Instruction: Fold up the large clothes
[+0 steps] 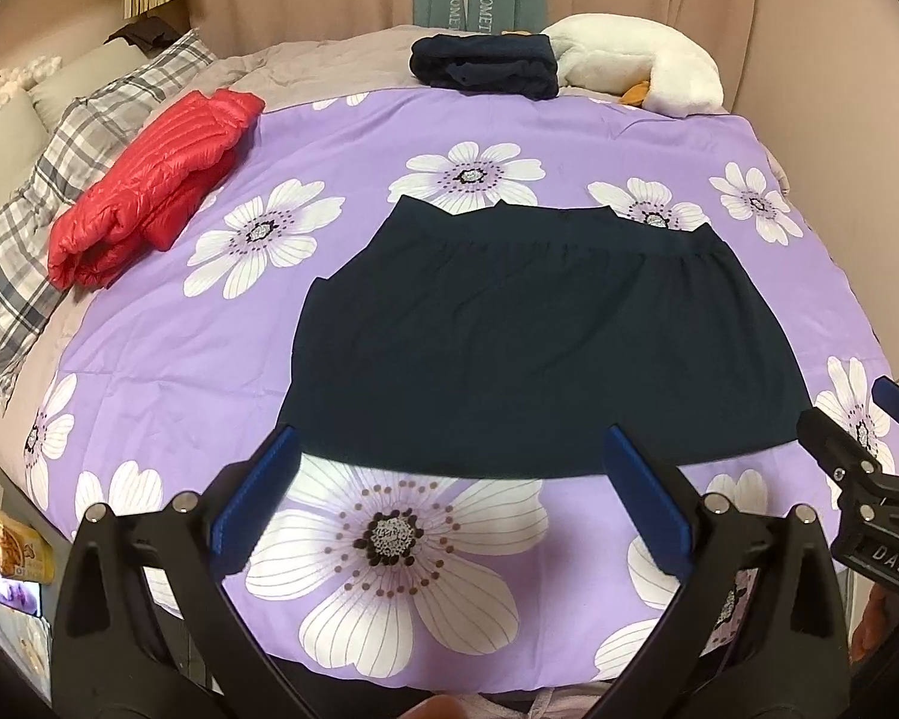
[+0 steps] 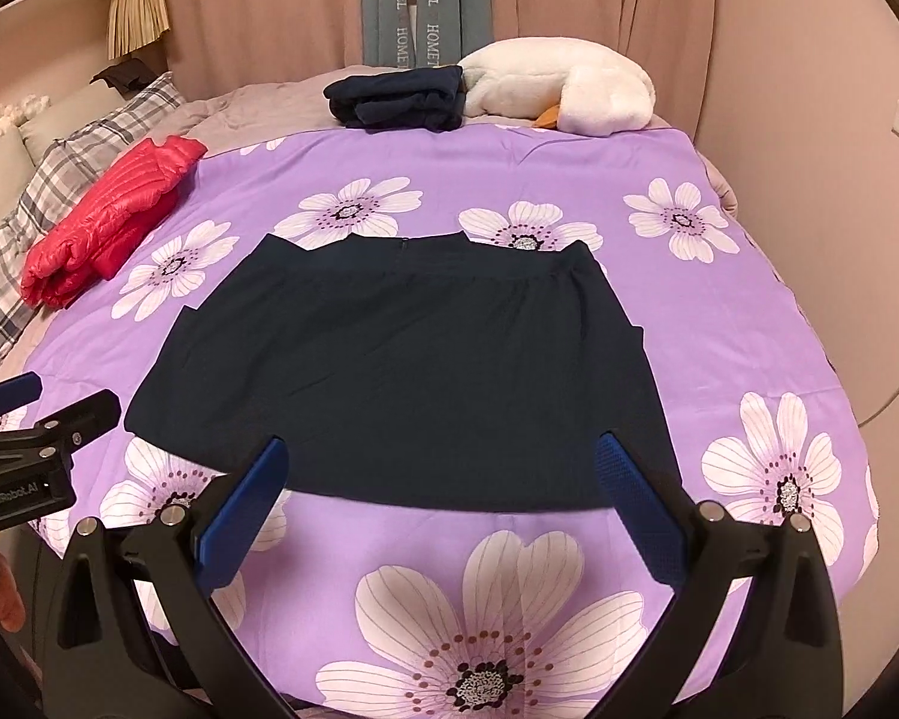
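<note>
Hovering above the near edge of the bed (image 1: pixel 569 138), the left gripper (image 1: pixel 449 479) and the right gripper (image 2: pixel 443 479) both stand with jaws spread wide and nothing between them. The dark garment (image 1: pixel 539 347) lies flat in the middle of the bed's purple flowered cover, its gathered band toward the far edge and its straight hem just ahead of the blue pads (image 2: pixel 252 509). It looks spread out and not yet folded, so the step in hand seems to be the approach to a first fold. Next, each gripper would likely need to come down on a near hem corner, close on the cloth, and carry it toward the band. A red jacket (image 1: pixel 150 186) lies by the left edge, and a folded dark pile (image 2: pixel 395 96) lies at the far edge.
</note>
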The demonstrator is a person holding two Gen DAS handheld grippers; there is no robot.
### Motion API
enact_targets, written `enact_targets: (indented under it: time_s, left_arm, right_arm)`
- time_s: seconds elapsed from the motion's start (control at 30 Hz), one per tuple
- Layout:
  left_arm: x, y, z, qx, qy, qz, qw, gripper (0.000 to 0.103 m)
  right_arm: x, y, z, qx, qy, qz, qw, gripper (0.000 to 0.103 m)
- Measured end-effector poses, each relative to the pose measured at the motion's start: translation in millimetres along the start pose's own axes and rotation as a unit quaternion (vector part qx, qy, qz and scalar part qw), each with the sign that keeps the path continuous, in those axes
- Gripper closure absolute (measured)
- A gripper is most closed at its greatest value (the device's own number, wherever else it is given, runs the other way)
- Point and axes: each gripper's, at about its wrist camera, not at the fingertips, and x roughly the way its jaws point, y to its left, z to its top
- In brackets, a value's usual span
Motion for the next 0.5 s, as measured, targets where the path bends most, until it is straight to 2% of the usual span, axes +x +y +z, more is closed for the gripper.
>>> enact_targets:
  time_s: [0.5]
  left_arm:
    - [-4.9, -5.0, -1.8, 0.006, -0.005, -0.004, 1.0, 0.002]
  right_arm:
    - [1.1, -1.6, -2.6, 0.004, 0.006, -0.006, 1.0, 0.001]
